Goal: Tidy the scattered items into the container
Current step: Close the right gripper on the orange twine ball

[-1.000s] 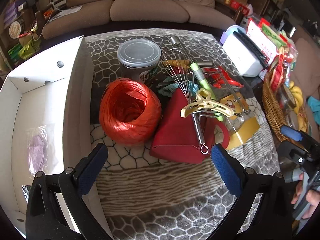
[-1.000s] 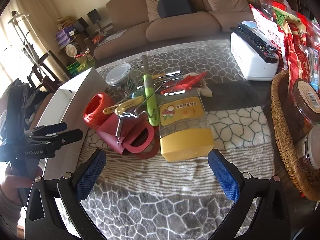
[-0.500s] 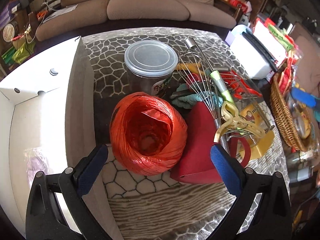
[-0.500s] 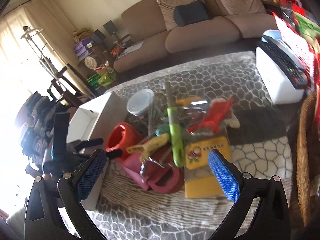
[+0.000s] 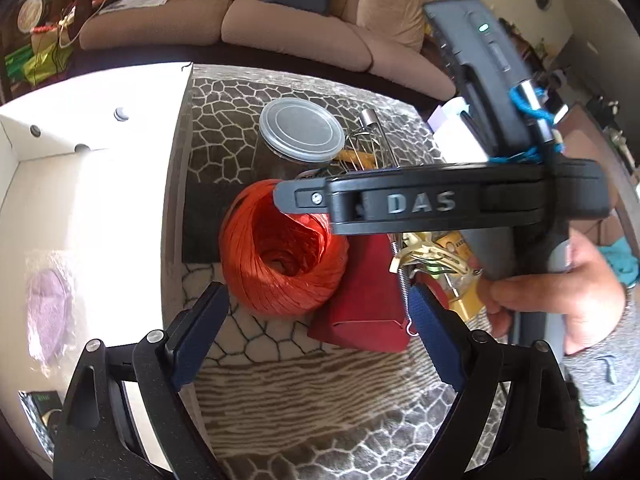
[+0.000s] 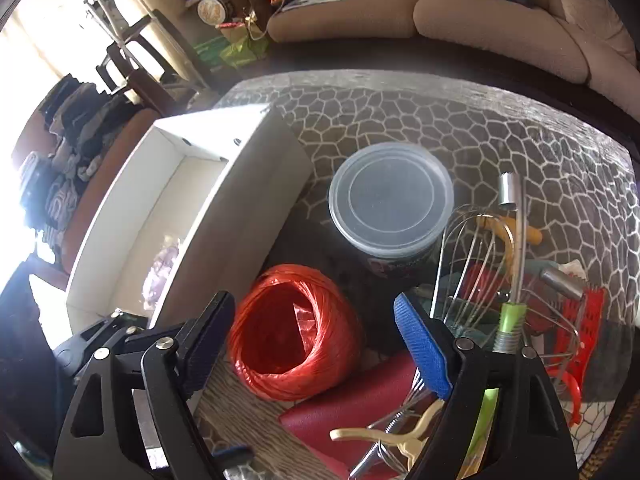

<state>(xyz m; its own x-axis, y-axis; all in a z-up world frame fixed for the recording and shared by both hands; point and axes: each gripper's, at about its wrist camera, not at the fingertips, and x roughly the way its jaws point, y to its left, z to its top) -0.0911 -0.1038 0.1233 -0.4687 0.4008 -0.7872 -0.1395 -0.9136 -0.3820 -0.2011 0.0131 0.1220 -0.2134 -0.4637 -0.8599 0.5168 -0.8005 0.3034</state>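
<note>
Left wrist view: left gripper (image 5: 318, 316) hangs over the patterned table cover (image 5: 304, 392), jaws wide apart and just narrowing, pads clear of everything. The orange twine ball (image 5: 282, 248) sits just ahead, between the finger lines, nothing gripped. It leans against a red pouch (image 5: 362, 300) on its right. White box (image 5: 88, 208) is just left of the ball, open top, a pale purple bag (image 5: 48, 312) inside. Clear-lidded tub (image 5: 301, 134) stands behind the ball, wire whisk (image 5: 370, 136) beside it. The right gripper's body crosses the view above the pile, the person's right hand (image 5: 560, 296) on its handle, grey sleeve at the wrist.

Right wrist view: right gripper (image 6: 314, 334) straddles the same orange twine ball (image 6: 294, 332), jaws open and just closing in, one pad on each side; I can't tell whether the left pad touches yet, the right one stands clear. Ball rests on the cover right beside the box (image 6: 224, 216) wall. Tub (image 6: 390, 204) is behind it; whisk (image 6: 480, 264), a green-handled tool (image 6: 510, 320), red plastic pieces (image 6: 576, 320) and a cream clip (image 6: 384, 436) are piled to the right, the red pouch (image 6: 360, 404) under them. Sofa (image 6: 480, 8) in the background.
</note>
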